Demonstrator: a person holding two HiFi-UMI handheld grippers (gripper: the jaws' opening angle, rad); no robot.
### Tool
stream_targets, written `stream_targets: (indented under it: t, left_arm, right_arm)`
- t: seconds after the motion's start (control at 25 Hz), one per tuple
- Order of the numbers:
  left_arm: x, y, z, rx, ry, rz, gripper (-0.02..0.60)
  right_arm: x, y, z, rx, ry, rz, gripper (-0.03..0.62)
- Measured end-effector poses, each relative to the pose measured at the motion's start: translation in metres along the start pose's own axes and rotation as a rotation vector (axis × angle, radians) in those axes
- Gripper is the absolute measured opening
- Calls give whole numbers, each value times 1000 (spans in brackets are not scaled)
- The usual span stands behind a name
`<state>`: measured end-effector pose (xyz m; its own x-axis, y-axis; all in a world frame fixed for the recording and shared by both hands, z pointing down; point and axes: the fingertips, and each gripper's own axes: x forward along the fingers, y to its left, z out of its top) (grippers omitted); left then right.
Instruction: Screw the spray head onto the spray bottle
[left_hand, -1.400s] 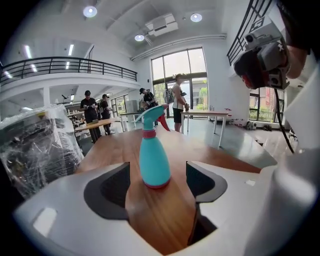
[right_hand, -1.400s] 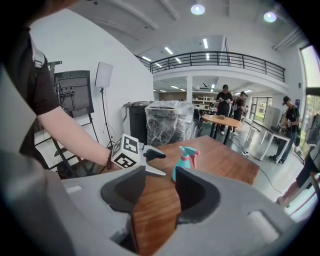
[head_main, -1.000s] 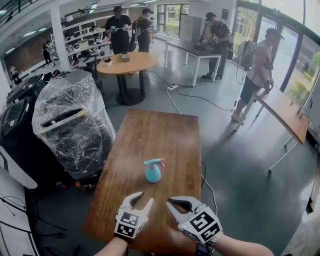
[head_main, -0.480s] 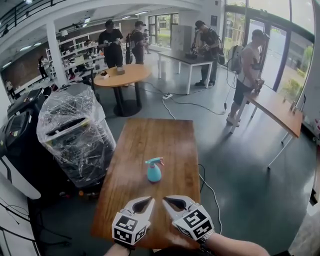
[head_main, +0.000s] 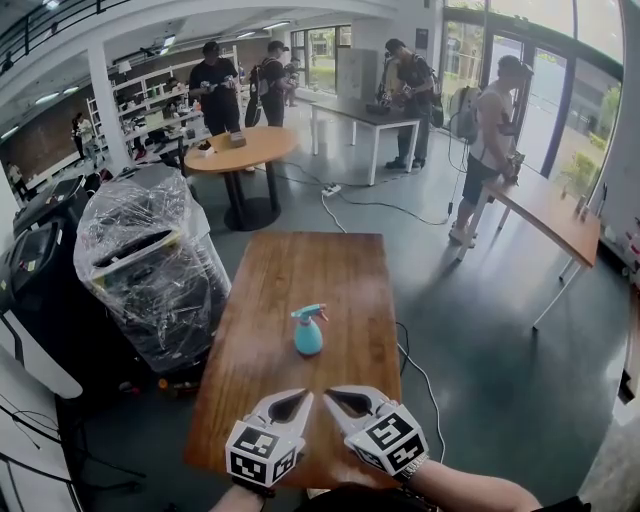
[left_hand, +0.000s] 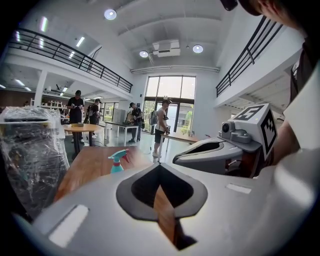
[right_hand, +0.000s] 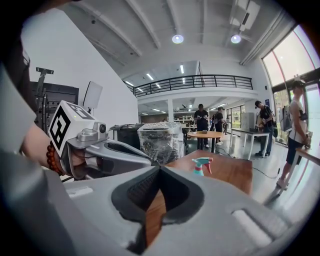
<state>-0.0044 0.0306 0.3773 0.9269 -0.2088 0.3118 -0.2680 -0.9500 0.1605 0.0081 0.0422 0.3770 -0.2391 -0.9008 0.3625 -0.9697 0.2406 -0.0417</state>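
Standing upright on the table, the spray bottle is observed untouched; left gripper and right gripper are held closed, empty.

Left gripper, a grey plastic two-jaw tool with a square-marker cube: jaws closed tip to tip, nothing between them, pointing forward and slightly downward. Right gripper, same build: jaws likewise closed, empty. The two tips angle toward each other, near but apart.
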Motion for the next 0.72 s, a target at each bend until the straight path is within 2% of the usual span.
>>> stream_targets:
  t: [0.72]
  left_arm:
    - [2,-3,-2,-8,-8,0,14]
  right_arm:
    - [-2,-2,-2,6,6,-20,-9]
